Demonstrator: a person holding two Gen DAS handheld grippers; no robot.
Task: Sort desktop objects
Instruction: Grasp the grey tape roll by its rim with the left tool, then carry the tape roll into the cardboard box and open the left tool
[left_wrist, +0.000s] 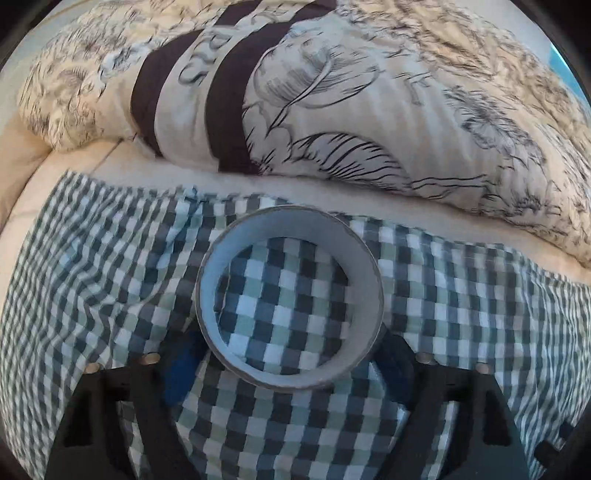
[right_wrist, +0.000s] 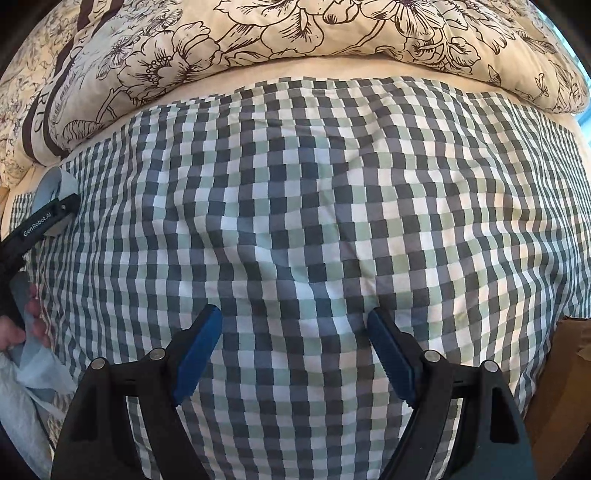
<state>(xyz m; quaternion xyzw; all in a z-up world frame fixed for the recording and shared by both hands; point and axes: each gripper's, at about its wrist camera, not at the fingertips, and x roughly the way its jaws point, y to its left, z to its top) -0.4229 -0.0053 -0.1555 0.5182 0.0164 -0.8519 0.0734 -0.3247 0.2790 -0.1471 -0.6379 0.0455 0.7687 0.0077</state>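
So my left gripper (left_wrist: 291, 354) is pinching a wide grey cardboard tape ring (left_wrist: 290, 299), one blue pad on each side of its outer wall near the bottom edge. The left pad (left_wrist: 184, 363) is mostly in shadow behind the ring and the right one is barely peeking out, so I'm going by how snug the ring is sitting between them. The ring is facing the camera open-end first, and I'm looking straight through the hole at the checkered cloth (left_wrist: 92, 295) underneath, a grey, white and pale-green gingham thing that's pretty wrinkled. Whether the ring is touching the cloth or floating a bit above it, I honestly can't tell from this angle.

My right gripper (right_wrist: 295, 354) is hanging over the same cloth with its blue-padded fingers (right_wrist: 199, 354) spread wide and nothing between them.

Over on the far left of the right wrist view I'm seeing the left gripper from the side, with "GenRobot.AI" printed on its black finger and the tape ring's pale edge poking out past it. A bare hand (right_wrist: 14, 328) is showing below that, next to some crumpled white plastic (right_wrist: 26, 387).

Behind the cloth, a cream quilt (left_wrist: 424, 110) with dark floral line drawings and dark brown stripes is bunching up across the back of both views.
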